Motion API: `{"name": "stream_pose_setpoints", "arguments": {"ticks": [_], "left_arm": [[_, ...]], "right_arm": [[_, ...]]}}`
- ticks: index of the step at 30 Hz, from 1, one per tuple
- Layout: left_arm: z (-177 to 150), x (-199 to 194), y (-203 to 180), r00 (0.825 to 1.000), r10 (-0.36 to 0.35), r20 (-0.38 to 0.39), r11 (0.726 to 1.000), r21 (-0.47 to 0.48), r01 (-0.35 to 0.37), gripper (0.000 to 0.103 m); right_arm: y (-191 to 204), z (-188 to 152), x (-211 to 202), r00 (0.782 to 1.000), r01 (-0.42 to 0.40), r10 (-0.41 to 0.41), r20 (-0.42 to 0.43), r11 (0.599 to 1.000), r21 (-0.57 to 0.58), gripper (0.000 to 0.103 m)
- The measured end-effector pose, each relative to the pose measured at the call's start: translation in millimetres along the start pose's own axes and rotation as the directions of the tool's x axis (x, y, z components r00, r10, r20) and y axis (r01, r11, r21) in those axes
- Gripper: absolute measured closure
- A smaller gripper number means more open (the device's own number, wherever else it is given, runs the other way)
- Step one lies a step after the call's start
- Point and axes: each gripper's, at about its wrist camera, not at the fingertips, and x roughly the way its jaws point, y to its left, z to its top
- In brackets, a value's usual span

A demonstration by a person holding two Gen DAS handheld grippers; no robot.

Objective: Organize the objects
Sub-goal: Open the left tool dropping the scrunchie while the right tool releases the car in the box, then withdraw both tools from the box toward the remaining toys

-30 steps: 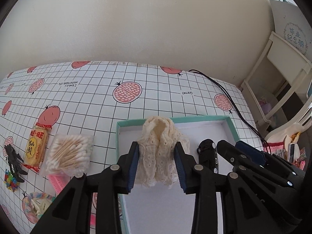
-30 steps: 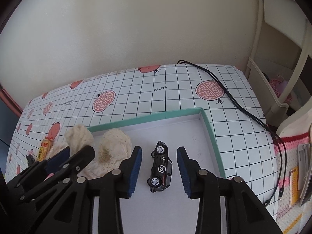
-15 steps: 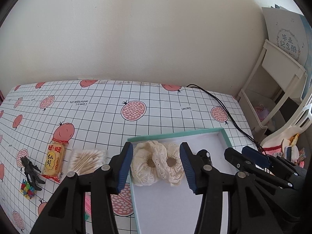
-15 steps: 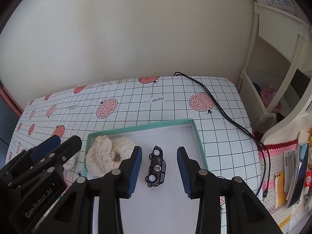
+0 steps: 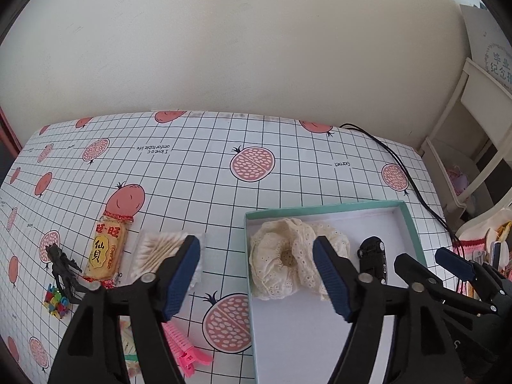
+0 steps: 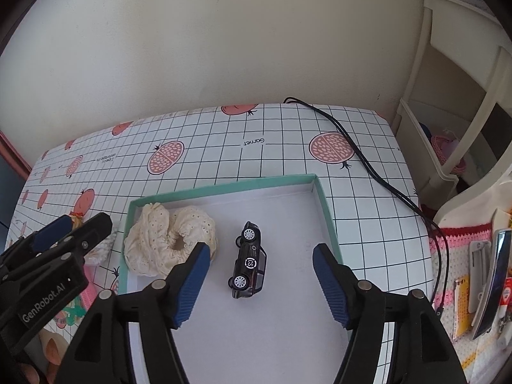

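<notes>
A teal-rimmed white box (image 5: 323, 208) (image 6: 224, 188) lies on the checked tablecloth. Inside it rest a cream lace scrunchie (image 5: 281, 265) (image 6: 166, 243) at the left and a black toy car (image 5: 374, 259) (image 6: 249, 262) lying on its side. My left gripper (image 5: 256, 275) hangs open above the box's left edge, holding nothing. My right gripper (image 6: 260, 281) is open over the car without touching it. Left of the box lie a bag of cotton swabs (image 5: 156, 252), a yellow rice-cracker packet (image 5: 107, 249), a pink hair clip (image 5: 182, 342), a black figurine (image 5: 62, 265) and a small colourful cube (image 5: 57, 300).
A black cable (image 6: 368, 166) runs across the table's right side and over its edge. A cream shelf unit (image 6: 448, 112) stands to the right, with a knitted mat (image 6: 460, 256) holding small items below it. The wall is close behind the table.
The left gripper let go of the scrunchie, which now lies in the box, then opened wide and drew up and back. The right gripper also widened and rose away from the car.
</notes>
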Motion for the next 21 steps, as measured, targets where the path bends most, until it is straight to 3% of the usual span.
{"name": "stream_pose_setpoints", "arguments": {"ticks": [8,13,21], "left_arm": [[-1,3,7,1.000,0.021,0.006,1.000,-0.020,-0.021,0.010],[0,2,10,0.999,0.032,0.016,0.999,-0.030,-0.031,0.004],[3,-2,14,1.000,0.017,0.020,0.999,-0.041,-0.017,0.003]], "right_arm": [[-4,-1,3,1.000,0.006,-0.006,0.005,1.000,0.009,0.001],[-7,-1,4,1.000,0.012,-0.012,0.002,1.000,0.024,0.000],[-5,-1,3,1.000,0.016,-0.016,0.003,1.000,0.013,0.000]]}}
